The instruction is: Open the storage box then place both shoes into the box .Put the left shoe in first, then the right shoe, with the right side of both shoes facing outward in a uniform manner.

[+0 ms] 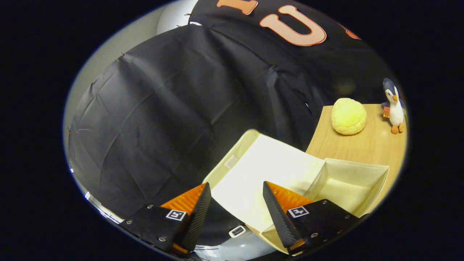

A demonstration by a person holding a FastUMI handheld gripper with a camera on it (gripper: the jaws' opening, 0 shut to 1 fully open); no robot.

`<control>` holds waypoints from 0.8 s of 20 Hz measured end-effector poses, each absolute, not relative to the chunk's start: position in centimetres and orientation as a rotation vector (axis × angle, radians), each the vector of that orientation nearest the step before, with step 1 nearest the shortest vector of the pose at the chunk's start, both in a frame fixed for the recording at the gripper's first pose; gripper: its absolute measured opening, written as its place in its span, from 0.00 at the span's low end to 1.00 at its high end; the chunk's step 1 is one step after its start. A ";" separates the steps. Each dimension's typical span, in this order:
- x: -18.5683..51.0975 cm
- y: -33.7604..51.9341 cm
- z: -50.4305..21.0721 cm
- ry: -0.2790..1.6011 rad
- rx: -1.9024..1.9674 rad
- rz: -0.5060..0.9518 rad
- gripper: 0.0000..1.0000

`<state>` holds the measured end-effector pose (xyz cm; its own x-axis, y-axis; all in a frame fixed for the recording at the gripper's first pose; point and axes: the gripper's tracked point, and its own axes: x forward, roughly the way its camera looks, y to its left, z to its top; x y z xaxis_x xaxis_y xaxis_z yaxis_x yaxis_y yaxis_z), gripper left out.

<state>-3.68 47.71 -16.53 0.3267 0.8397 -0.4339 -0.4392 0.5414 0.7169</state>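
A cream storage box (357,186) stands on the wooden table (366,145), its lid (261,170) swung back and open toward the black cloth. The box's inside looks bare. My gripper (236,197) hovers over the lid's near edge, fingers spread apart. Nothing is between the fingers; the lid's inner face lies just beyond and below them. One finger (199,214) hangs over the cloth side, the other finger (277,214) over the lid near the box's hinge.
A yellow round plush (348,116) and a small penguin toy (394,107) sit on the table beyond the box. Black cloth covers the wall past the lid. A pale wall shows at the far side behind the cloth.
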 end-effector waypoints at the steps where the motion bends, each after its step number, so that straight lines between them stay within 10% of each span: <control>1: -3.5 47.0 -16.6 0.882 0.532 0.873 0.89; 16: -3.3 19.9 -27.8 0.845 0.356 0.306 0.96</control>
